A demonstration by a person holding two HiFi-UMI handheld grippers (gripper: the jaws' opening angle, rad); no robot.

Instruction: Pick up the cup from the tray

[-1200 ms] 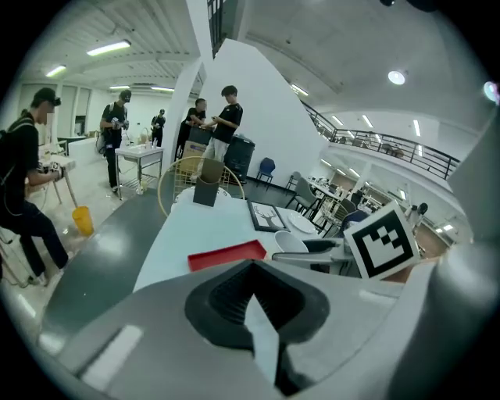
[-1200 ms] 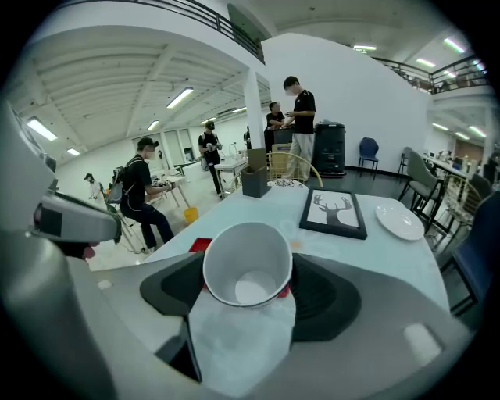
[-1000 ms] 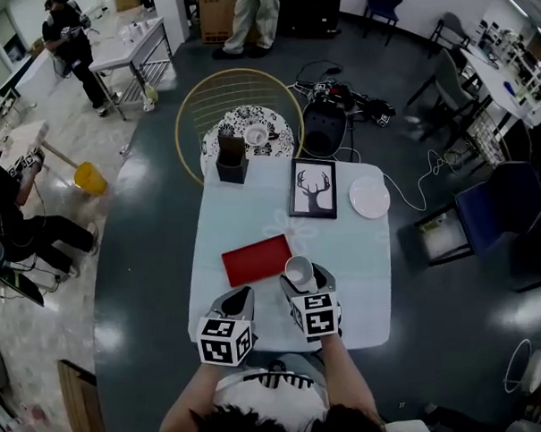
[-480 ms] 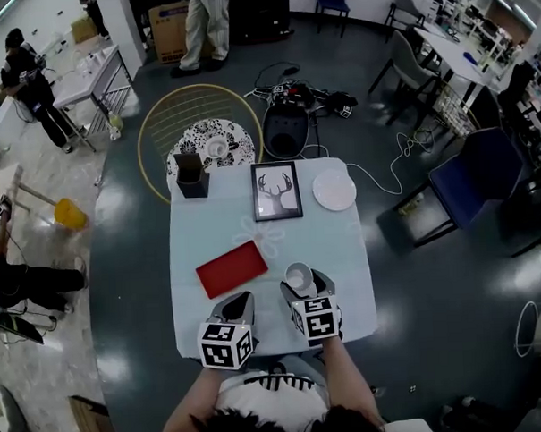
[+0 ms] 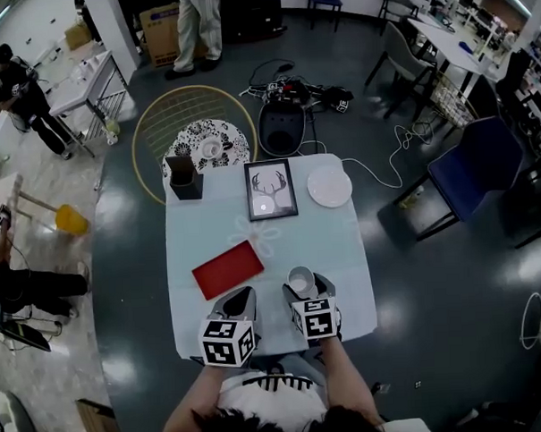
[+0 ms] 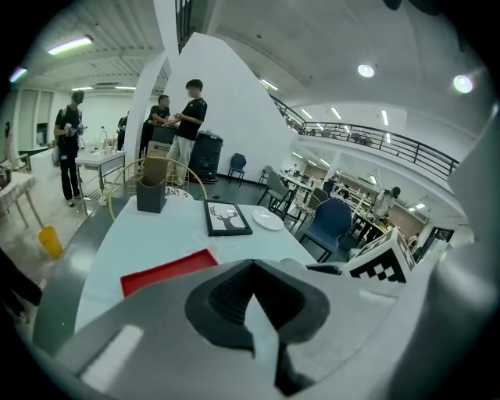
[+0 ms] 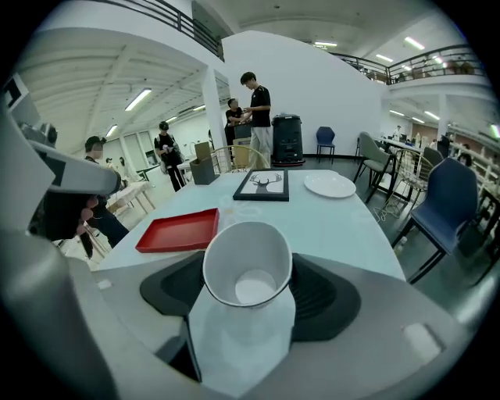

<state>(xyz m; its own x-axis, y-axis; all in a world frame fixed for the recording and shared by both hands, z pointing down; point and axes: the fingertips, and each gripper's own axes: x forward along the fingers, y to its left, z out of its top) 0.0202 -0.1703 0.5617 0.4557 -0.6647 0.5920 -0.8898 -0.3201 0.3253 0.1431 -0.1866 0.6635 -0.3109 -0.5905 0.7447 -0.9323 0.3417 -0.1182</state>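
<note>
Beside the tray (image 7: 181, 230), right tongs (image 7: 248, 293) clamp the cup (image 7: 247, 266), base hidden.

The white paper cup (image 5: 301, 278), clamped in the right gripper (image 5: 306, 286), now sits clear of the flat red rectangular tray (image 5: 226, 268), drawn away from its right corner. The pale blue table (image 5: 343, 243) lies further left in the head view.

— Left side?
— Grey two-jaw left gripper (image 5: 238, 299), jaws pressed together, aimed at twelve o'clock.
— And at its three o'clock?
— Grey two-jaw right gripper (image 5: 307, 288), clamped round a white paper cup (image 7: 247, 273). Bare forearms behind both.
</note>
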